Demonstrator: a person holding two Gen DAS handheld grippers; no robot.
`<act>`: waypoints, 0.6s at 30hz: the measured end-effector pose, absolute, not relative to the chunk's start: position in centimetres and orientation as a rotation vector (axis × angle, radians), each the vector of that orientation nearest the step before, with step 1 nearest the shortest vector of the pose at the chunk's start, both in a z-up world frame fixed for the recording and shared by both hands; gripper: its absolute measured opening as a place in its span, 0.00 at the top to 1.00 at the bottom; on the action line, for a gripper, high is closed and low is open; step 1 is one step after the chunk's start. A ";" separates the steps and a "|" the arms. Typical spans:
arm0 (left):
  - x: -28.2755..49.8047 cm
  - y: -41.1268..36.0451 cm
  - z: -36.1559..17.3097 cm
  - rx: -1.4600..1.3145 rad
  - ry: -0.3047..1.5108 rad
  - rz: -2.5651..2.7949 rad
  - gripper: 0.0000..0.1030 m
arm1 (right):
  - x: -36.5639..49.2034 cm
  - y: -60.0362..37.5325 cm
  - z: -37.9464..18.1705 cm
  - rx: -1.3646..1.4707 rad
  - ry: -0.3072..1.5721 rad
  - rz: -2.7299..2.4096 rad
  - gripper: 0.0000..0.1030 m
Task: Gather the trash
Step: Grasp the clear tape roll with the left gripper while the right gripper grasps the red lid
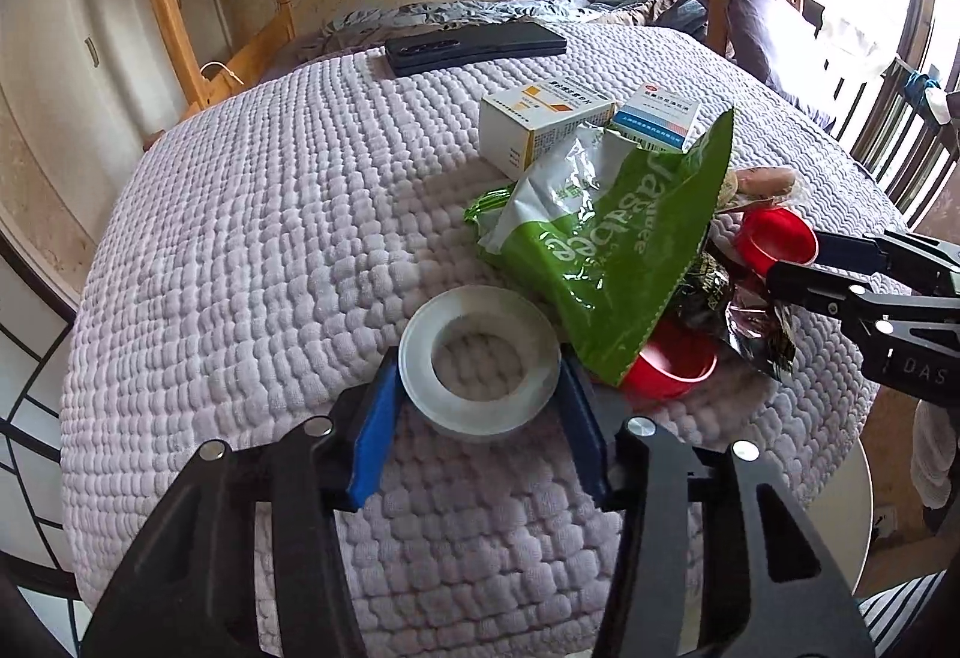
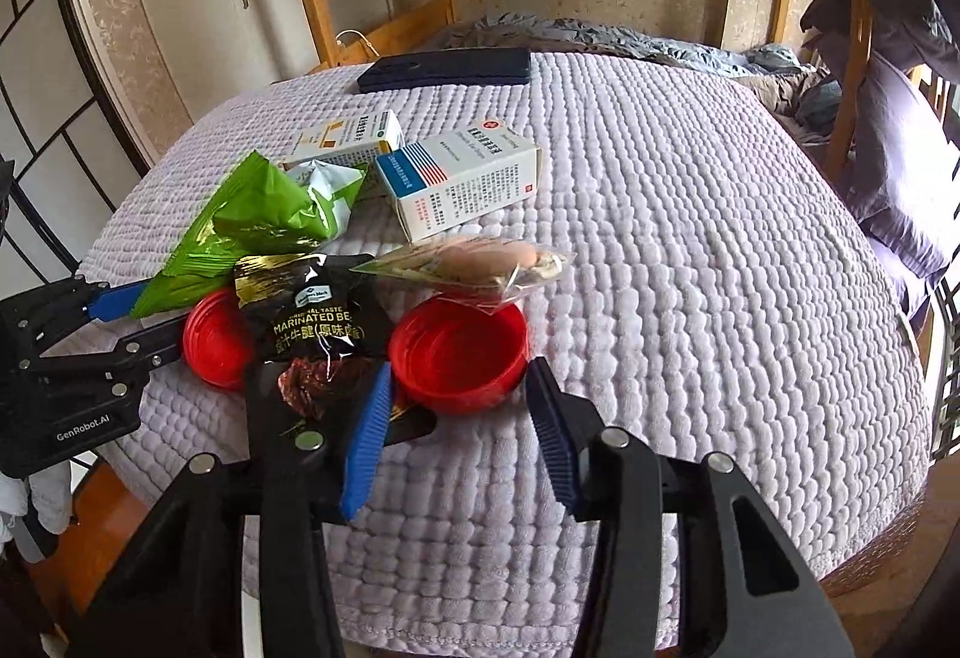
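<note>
Both spread: left hand-held gripper (image 1: 477,388) flanking tape roll (image 1: 480,365), right hand-held gripper (image 2: 459,388) flanking red cap (image 2: 459,352), hollow up, nothing inside.

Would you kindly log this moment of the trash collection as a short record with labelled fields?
surface: lilac quilted cover
left gripper: open, fingers either side of the white tape roll, contact unclear
right gripper: open, fingers flanking a red cap, not closed on it
second red cap: partly under the black snack wrapper
other trash: green snack bag, clear packet
non-trash nearby: two medicine boxes, dark phone at far edge
</note>
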State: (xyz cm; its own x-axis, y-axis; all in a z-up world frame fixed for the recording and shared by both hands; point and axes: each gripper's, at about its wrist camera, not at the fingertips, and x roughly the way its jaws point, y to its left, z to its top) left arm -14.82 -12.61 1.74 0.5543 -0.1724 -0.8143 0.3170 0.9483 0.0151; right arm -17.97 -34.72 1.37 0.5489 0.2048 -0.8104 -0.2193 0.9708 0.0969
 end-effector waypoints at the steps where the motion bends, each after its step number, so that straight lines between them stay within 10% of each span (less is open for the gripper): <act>1: -14.7 -12.7 1.8 0.168 0.939 -0.292 0.50 | -18.1 -34.7 1.5 -0.026 0.952 0.254 0.56; 18: -18.4 -11.3 3.9 0.039 0.934 -0.295 0.50 | -21.7 -37.8 3.6 0.028 0.949 0.291 0.57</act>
